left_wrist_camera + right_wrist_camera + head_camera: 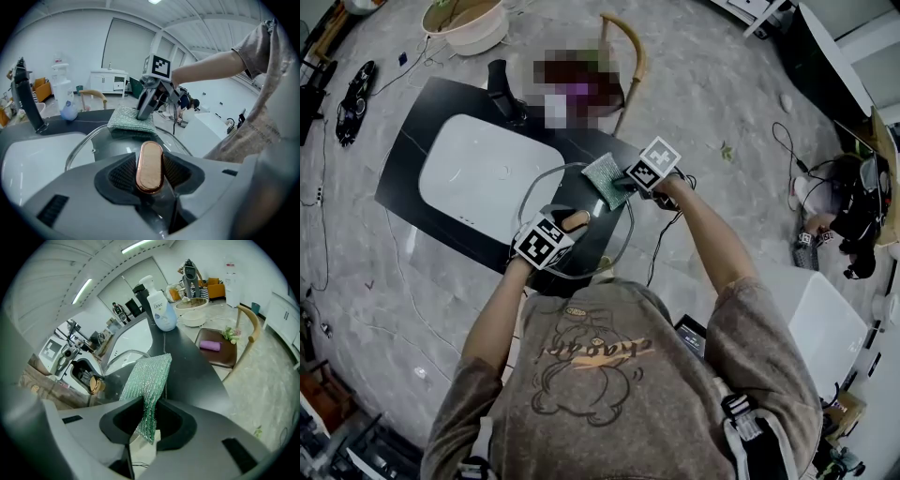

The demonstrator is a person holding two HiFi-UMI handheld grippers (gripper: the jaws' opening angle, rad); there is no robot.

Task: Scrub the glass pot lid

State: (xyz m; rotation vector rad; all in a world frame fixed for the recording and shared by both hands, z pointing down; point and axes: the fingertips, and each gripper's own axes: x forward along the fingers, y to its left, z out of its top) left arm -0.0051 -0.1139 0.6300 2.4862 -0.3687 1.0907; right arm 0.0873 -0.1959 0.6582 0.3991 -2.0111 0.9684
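The glass pot lid [614,246], ringed in metal, lies on the black table's near right part. Its copper-rimmed wooden knob [150,165] sits between the pads of my left gripper [150,174], which is shut on it; in the head view that gripper [571,224] stands over the lid's middle. A green scrubbing sponge [149,380] hangs from my right gripper [149,422], pinched at one edge. The sponge [607,179] rests on the lid's far right rim, with the right gripper [627,184] just beside it. In the left gripper view the sponge [132,122] lies flat on the glass [93,143].
A white basin [487,173] fills the left of the black table [412,141]. A Dove pump bottle [159,310] stands at the table's far end. A wooden chair [628,56] stands behind the table, with a bowl [469,23] and cables on the floor around it.
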